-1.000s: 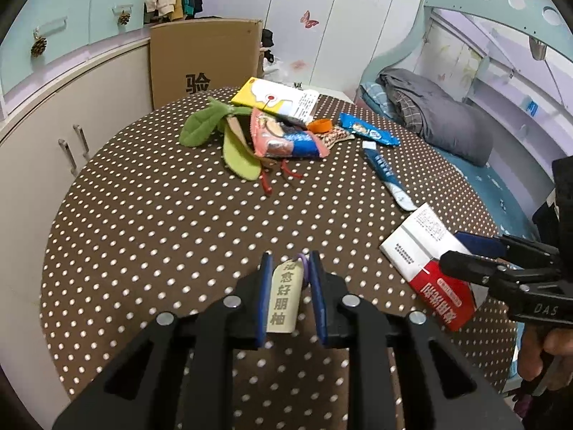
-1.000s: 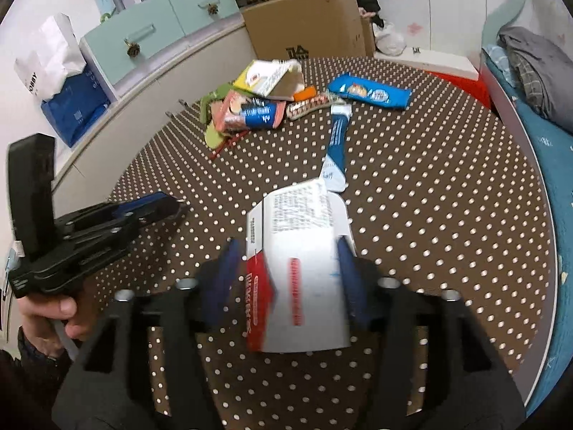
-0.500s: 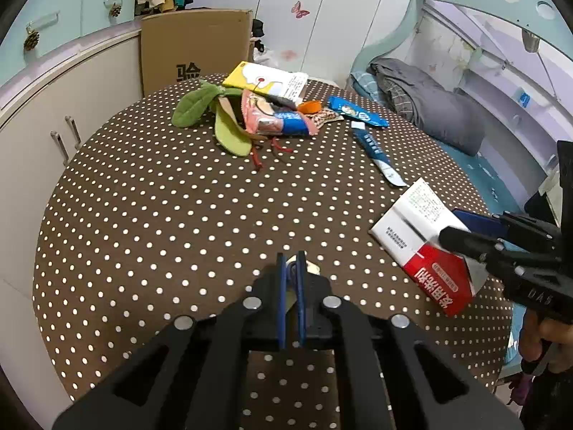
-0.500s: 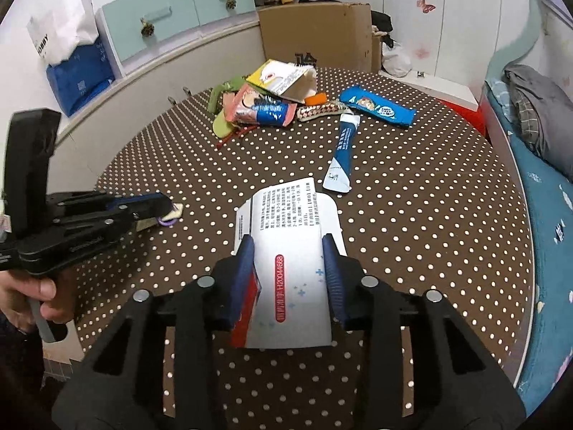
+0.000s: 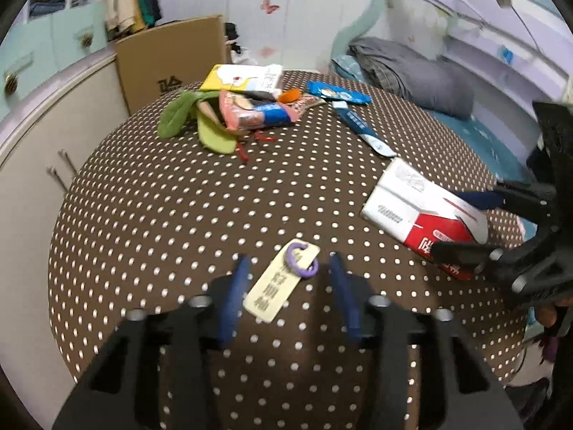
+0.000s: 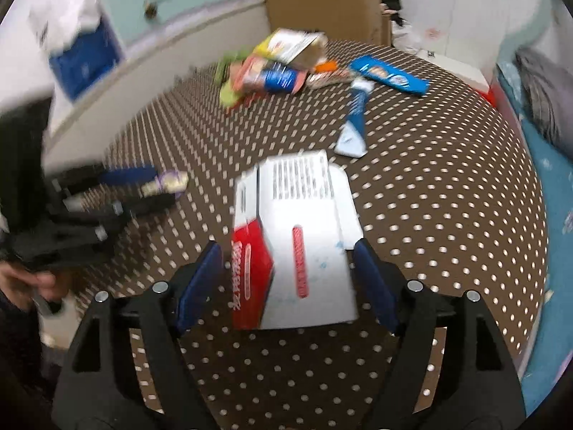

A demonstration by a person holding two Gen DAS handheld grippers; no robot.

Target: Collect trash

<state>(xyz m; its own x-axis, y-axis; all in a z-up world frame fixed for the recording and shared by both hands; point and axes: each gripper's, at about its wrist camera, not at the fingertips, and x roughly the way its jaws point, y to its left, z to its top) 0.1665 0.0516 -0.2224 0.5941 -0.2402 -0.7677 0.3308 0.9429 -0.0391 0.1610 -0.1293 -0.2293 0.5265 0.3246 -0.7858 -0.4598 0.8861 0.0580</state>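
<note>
The left tool (image 5: 286, 276) stands released, its two blue-padded fingers (image 5: 234, 292) spread wide on either side of a flat cream tag (image 5: 277, 288) with dark printed characters and a purple ring (image 5: 301, 259) through its far end; the tag lies on the desk between the pads, touching neither. The right tool (image 6: 288, 268) is likewise released, its blue pads (image 6: 374, 281) set apart to left and right of a rectangular cardboard box (image 6: 299, 236), white on top with a block of fine print and red along its left side, which rests flat on the desk with a small gap at each pad. In the left view the same box (image 5: 415, 211) sits to the right of the tag, with the right tool's dark fingers around its near end. The desk (image 5: 150, 215) is round and covered with a brown cloth dotted in white. Farther off lies a slim blue-and-white tube (image 6: 354, 123), flattened at its near end, and beyond it a glossy blue wrapper (image 6: 388, 75). At the far left sits a heap of trash: a crinkled pink-and-blue packet (image 5: 256, 114), a yellow-and-white carton (image 5: 243, 79), green leaf-shaped pieces (image 5: 179, 116) and a small orange item (image 5: 288, 95). Behind the desk stands a plain brown cardboard carton (image 5: 172, 57), and to the right a bed with a grey folded blanket (image 5: 412, 71).
</note>
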